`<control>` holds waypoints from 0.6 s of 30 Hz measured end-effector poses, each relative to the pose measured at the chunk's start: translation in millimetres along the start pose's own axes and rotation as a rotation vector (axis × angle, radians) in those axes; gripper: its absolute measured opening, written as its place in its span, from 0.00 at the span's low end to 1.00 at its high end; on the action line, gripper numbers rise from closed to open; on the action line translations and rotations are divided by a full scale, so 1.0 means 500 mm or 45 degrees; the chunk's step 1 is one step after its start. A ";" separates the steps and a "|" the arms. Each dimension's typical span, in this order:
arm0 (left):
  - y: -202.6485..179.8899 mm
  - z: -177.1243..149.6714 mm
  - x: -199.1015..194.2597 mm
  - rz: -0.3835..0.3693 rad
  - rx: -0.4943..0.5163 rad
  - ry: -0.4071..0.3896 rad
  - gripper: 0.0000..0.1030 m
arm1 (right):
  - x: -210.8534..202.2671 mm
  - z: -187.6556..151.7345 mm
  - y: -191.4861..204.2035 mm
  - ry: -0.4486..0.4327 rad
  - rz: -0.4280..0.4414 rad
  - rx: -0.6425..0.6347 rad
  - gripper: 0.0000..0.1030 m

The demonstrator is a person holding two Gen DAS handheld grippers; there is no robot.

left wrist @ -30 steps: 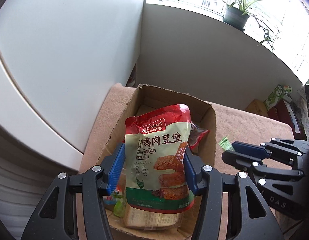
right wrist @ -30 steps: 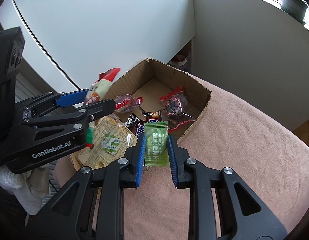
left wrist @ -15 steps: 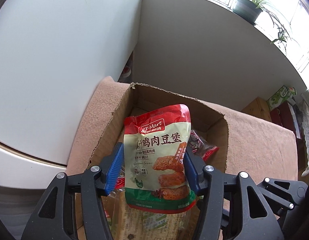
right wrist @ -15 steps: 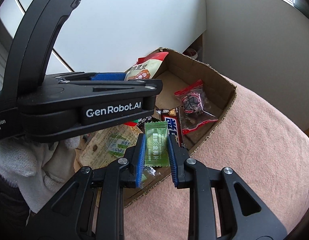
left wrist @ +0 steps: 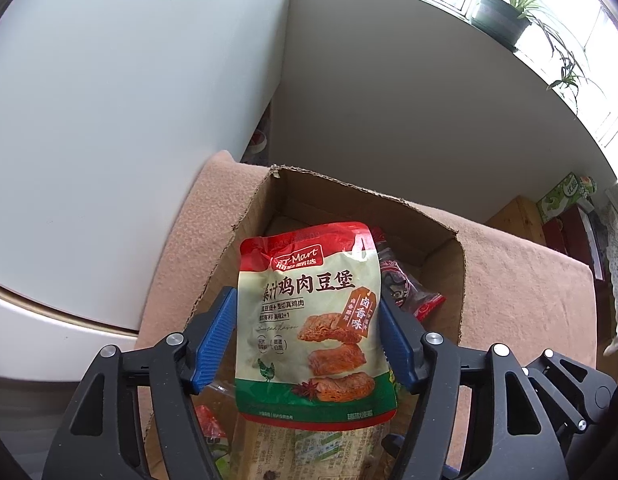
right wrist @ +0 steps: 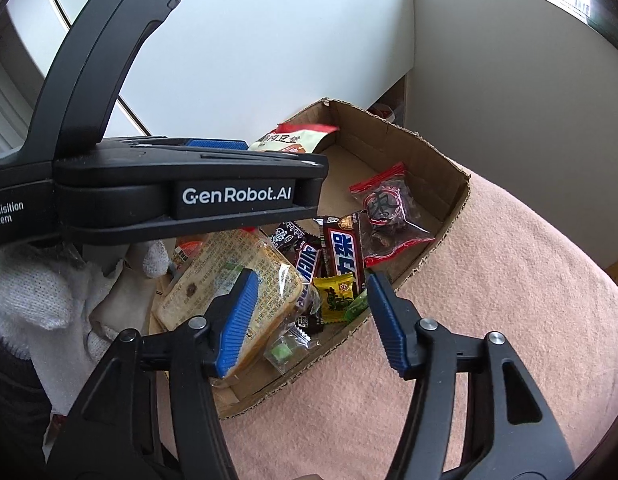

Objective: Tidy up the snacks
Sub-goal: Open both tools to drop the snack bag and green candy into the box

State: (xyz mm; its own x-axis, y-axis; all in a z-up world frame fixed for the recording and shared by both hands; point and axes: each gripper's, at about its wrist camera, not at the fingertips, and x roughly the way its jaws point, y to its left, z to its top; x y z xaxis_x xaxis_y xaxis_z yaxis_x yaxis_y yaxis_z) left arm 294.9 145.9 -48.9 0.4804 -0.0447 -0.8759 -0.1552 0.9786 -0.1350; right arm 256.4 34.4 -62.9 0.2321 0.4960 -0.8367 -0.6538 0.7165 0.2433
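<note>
Snacks sit in your open cardboard box (right wrist: 425,160) (ragged torn rim) on a fuzzy pink blanket (right wrist: 509,320); open room lies to its right. Your left gripper (left wrist: 309,340) is opening, the glossy red-topped pouch (left wrist: 313,320) between its blue ribbed pads, left pad clear of it. Your right gripper (right wrist: 309,316) is opening with nothing in its jaws, above a wrapped bread slice (right wrist: 245,280), chocolate bars (right wrist: 345,248) and small candies (right wrist: 337,296).

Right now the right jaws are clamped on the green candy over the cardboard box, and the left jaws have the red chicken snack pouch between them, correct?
Not quite. The right gripper holds nothing: the right wrist view shows its jaws opening and the green candy lying in the cardboard box. The rest stands: the red chicken snack pouch is between the left gripper's jaws.
</note>
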 end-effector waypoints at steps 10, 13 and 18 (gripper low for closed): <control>-0.006 0.002 -0.002 0.006 0.001 0.005 0.72 | -0.018 -0.019 0.000 -0.002 -0.011 -0.017 0.67; -0.007 0.002 -0.007 0.001 -0.003 -0.006 0.72 | -0.030 -0.025 0.001 -0.005 -0.018 -0.024 0.67; -0.011 0.000 -0.014 0.007 0.004 -0.011 0.72 | -0.042 -0.026 0.000 -0.021 -0.025 -0.025 0.70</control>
State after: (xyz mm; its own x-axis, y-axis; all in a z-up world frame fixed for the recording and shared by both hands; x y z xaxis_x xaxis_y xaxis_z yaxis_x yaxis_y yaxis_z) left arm 292.4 140.8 -42.1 0.4869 -0.0378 -0.8727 -0.1553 0.9794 -0.1291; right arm 242.4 17.6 -51.6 0.2571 0.4900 -0.8330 -0.6631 0.7164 0.2167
